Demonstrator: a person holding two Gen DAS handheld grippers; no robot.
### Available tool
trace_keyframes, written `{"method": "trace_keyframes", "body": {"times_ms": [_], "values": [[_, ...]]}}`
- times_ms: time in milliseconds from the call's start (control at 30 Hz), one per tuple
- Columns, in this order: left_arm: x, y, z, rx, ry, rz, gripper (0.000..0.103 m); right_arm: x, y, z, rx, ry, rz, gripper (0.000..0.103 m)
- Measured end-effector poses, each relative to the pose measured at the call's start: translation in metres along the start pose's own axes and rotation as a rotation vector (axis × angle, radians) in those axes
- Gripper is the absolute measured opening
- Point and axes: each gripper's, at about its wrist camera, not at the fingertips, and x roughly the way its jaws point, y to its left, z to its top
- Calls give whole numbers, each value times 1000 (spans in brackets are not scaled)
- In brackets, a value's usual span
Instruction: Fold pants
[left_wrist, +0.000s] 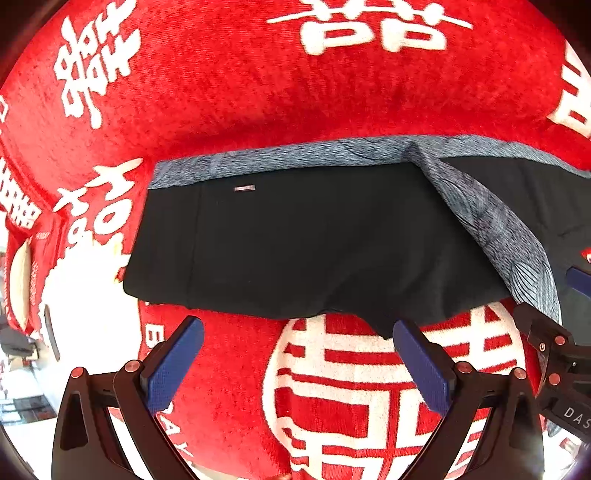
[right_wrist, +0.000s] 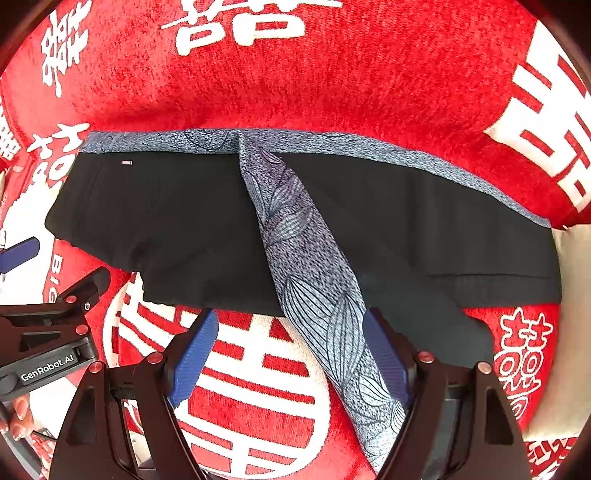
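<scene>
Black pants (left_wrist: 314, 240) with blue-grey patterned side stripes lie spread flat on a red blanket (left_wrist: 258, 92); they also show in the right wrist view (right_wrist: 166, 221). One patterned stripe (right_wrist: 310, 277) runs diagonally across the middle toward the near edge. My left gripper (left_wrist: 295, 354) is open and empty, hovering just before the near hem of the left half. My right gripper (right_wrist: 288, 350) is open, its fingers either side of the stripe's lower end, and it shows at the right edge of the left wrist view (left_wrist: 554, 332).
The red blanket (right_wrist: 332, 74) with white characters covers the whole surface. A cream pillow (right_wrist: 572, 332) lies at the right edge. The left gripper's body (right_wrist: 48, 343) sits close at the left of the right wrist view.
</scene>
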Motion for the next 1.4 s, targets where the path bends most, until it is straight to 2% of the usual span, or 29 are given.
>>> {"method": "trace_keyframes", "body": {"times_ms": [100, 267, 367, 467, 633, 800, 900, 1000, 1100, 1200, 1233, 1267, 1400], "values": [[-2, -7, -6, 25, -21, -24, 103, -4, -5, -10, 22, -9, -9, 83], [-10, -23, -23, 86, -44, -134, 103, -16, -22, -44, 108, -59, 1, 83], [-18, -35, -39, 131, -63, -188, 103, -27, -46, -86, 250, -100, 58, 83], [-27, -43, -59, 166, -80, -264, 103, -35, -81, -149, 431, -135, 107, 83], [-28, -56, -83, 218, -59, -329, 103, -33, -126, -246, 682, -157, 100, 83], [-24, -83, -93, 259, -38, -398, 103, -22, -159, -305, 850, -161, 118, 82], [-23, -106, -91, 281, -43, -408, 103, -13, -177, -324, 906, -164, 143, 75], [-23, -127, -86, 284, -43, -425, 103, -1, -196, -336, 939, -165, 227, 66], [-19, -147, -81, 298, -34, -417, 103, 8, -195, -323, 898, -176, 308, 53], [-15, -160, -78, 296, -16, -410, 103, 17, -196, -309, 853, -159, 378, 32], [-13, -164, -77, 293, -5, -408, 103, 20, -197, -304, 838, -125, 386, 7], [-12, -166, -76, 290, 4, -406, 103, 20, -199, -300, 828, -104, 394, 4], [-15, -170, -68, 268, 5, -386, 103, -10, -210, -280, 762, -135, 441, 3]]}}
